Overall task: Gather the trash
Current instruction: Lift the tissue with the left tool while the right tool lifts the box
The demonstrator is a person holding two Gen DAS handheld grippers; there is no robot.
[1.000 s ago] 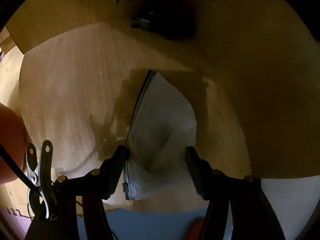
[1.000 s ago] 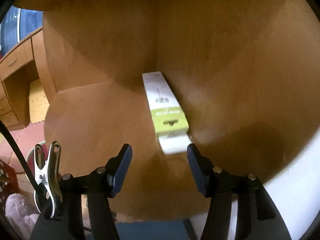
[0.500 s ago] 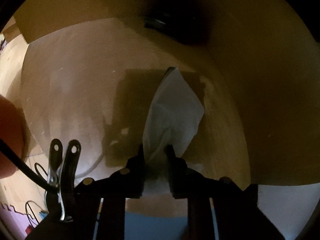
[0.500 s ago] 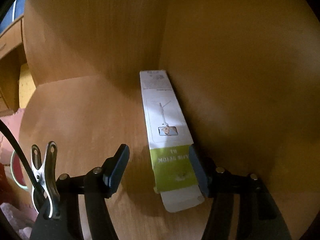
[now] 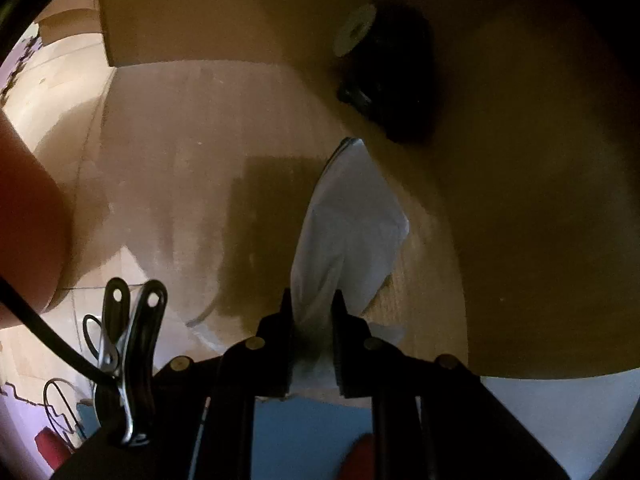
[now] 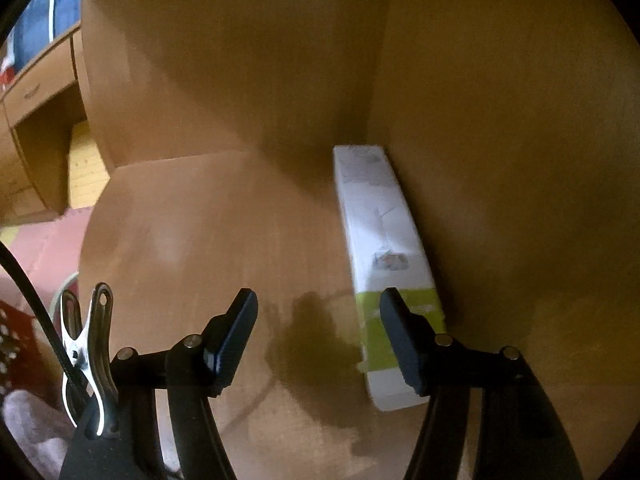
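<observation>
Left gripper (image 5: 311,322) clenched on the near end of a pale plastic bag (image 5: 352,216), hanging limp above a wooden shelf (image 5: 192,168). Soft, light, crumpling at the pinch; slippery film, so best held deep in a gathered fold. Right gripper (image 6: 318,330) released, jaws having just widened slightly, nothing between them, right finger overlapping a long white and green box (image 6: 380,232) lying against the side wall. Light, stiff card; best gripped across its narrow width. Bag only in left view, box only in right.
</observation>
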